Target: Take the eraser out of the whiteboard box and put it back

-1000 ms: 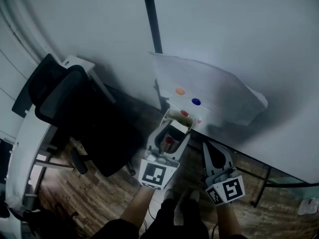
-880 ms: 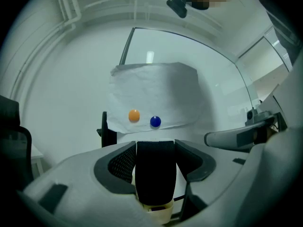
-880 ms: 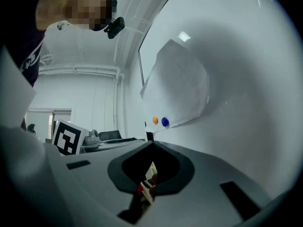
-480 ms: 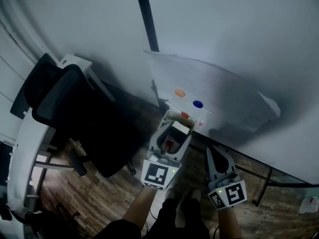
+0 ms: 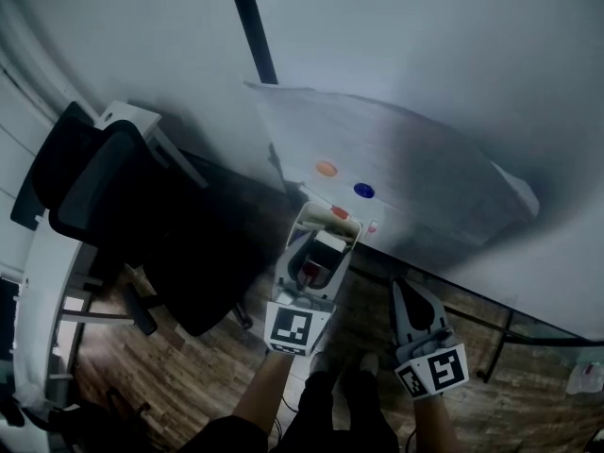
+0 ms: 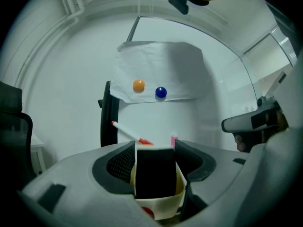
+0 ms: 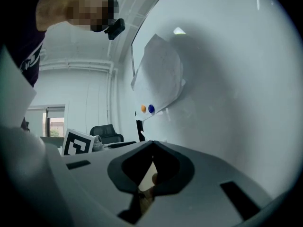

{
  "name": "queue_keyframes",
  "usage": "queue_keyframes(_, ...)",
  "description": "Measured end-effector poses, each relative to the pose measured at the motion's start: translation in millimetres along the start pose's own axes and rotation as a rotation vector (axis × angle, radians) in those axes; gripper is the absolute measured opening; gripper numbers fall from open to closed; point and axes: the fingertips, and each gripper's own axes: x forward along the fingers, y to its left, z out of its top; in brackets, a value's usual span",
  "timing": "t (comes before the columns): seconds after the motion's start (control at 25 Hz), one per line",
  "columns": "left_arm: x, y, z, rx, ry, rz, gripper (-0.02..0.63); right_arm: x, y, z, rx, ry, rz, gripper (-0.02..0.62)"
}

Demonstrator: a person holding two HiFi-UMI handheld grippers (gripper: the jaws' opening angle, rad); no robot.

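Two tools are hanging low by the whiteboard: left tool (image 5: 319, 253) is clamping the eraser (image 6: 154, 174) lengthwise, right at the whiteboard box (image 5: 304, 213) just ahead, while right tool (image 5: 406, 295) is idling closed, empty.

1. Head view: dim, with a cool grey cast. The corners darken heavily, and the floor (image 5: 189, 376) and chair (image 5: 113, 206) are underexposed.
2. The whiteboard (image 5: 425, 64) is evenly lit. A soft shadow spreads beside the paper sheet (image 5: 406, 173), lower right.
3. Left gripper view: bright, in a round fisheye frame with black corners. Straight edges bow, and the left tool (image 6: 155, 145) body nearest the lens is blurred.
4. Right gripper view: same distortion, with a small glare spot on the whiteboard.
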Motion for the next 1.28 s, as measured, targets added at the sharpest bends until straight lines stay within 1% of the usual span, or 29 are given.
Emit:
queue_keyframes(0.24,1.9,-4.7,-1.7,-0.012,0.008,-0.003,0.247,-5.3,-5.2,-3.0,-0.002,0.005,-0.010,0.003)
queue_keyframes(0.4,0.1,-7.7,4.1,0.004,0.000,-0.008,0.247,-8.9,-6.7,0.3,0.001,0.000,-0.014,0.003)
queue_keyframes(0.52,-3.3,-9.6,17.1,0.005,-0.013,-0.010,0.247,-12.1,-3.2,8.8,-0.006,-0.009,-0.009,0.003)
queue_keyframes(0.72,-13.1,-15.8,50.4,0.028,-0.043,-0.008,0.247,-18.9,4.8,35.5,-0.017,-0.043,0.003,0.003)
queue_keyframes(0.84,-19.9,-20.0,62.6,0.037,-0.052,-0.004,0.247,-25.0,8.6,46.3,-0.021,-0.057,0.009,0.003)
queue_keyframes(0.92,-23.5,-24.2,67.9,0.033,-0.055,-0.010,0.247,-28.7,10.1,52.2,-0.022,-0.066,0.008,0.003)
queue_keyframes(1.08,-36.0,-33.5,80.4,-0.004,-0.064,-0.024,0.245,-33.3,18.4,66.0,-0.032,-0.085,0.022,0.003)
queue_keyframes(1.24,-52.7,-47.9,94.9,0.009,-0.073,-0.038,0.244,-36.7,30.2,79.5,-0.035,-0.103,0.050,0.003)
queue_keyframes(1.28,-57.3,-52.5,99.2,0.006,-0.071,-0.042,0.232,-37.2,33.7,83.0,-0.036,-0.109,0.058,0.003)
